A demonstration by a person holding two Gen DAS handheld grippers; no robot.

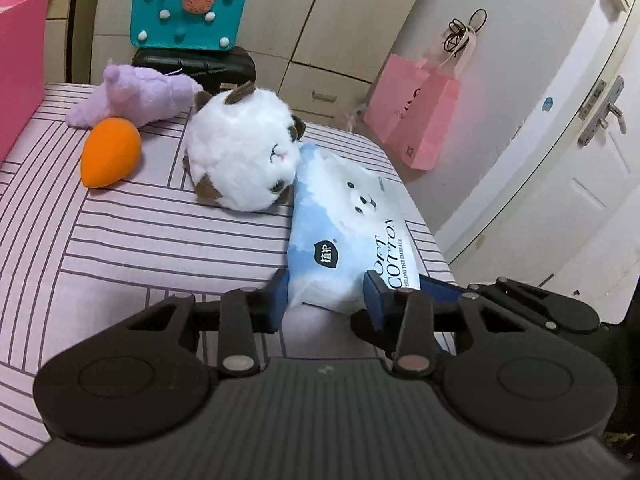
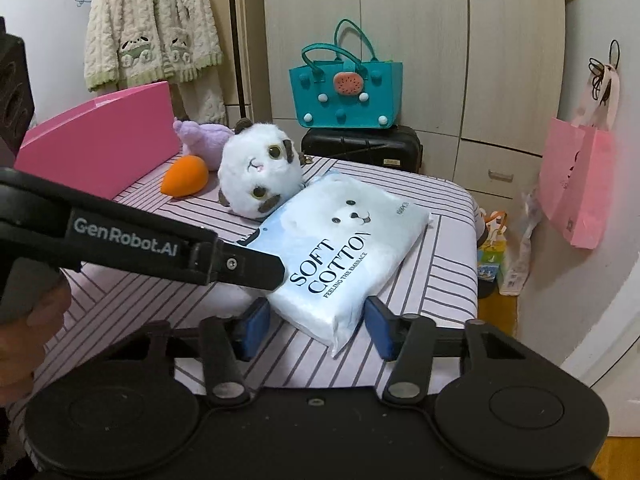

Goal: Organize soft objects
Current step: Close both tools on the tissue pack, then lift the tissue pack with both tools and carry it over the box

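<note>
Table under a striped pink cloth.

Pack: soft tissue pack, blue and white, printed "SOFT COTTON". It lies flat at the table's right side, long axis running from 6 to 12 o'clock in the left wrist view. Its far end touches the white plush.

Left gripper: at 6 o'clock of the pack, pointing down at it. Jaws part closed. Both blue pads are against the pack's near end, one on each side, and the wrapper is puckered between them. Reads as a pinch on the pack.

Right gripper: also at the pack's near end, at its 6 o'clock corner. Jaws about half open, and the corner sits between the pads. The 3 o'clock pad is at the pack's edge; a sliver of cloth shows between the 9 o'clock pad and the wrapper. No grip yet.

Right wrist view: the left gripper reaches in from 9 o'clock, fingertip on the pack's left edge. A hand holds its handle.

Other soft things:
- White plush: round, brown ears, on its side at 11 o'clock of the pack.
- Carrot: orange, at 9 o'clock of the white plush, apart from it.
- Purple plush: just beyond the carrot, at its 12 o'clock.

Pink box stands at the table's left edge.

Beyond the table at 12 o'clock, a teal bag sits on a black case. A pink paper bag hangs at 2 o'clock.
</note>
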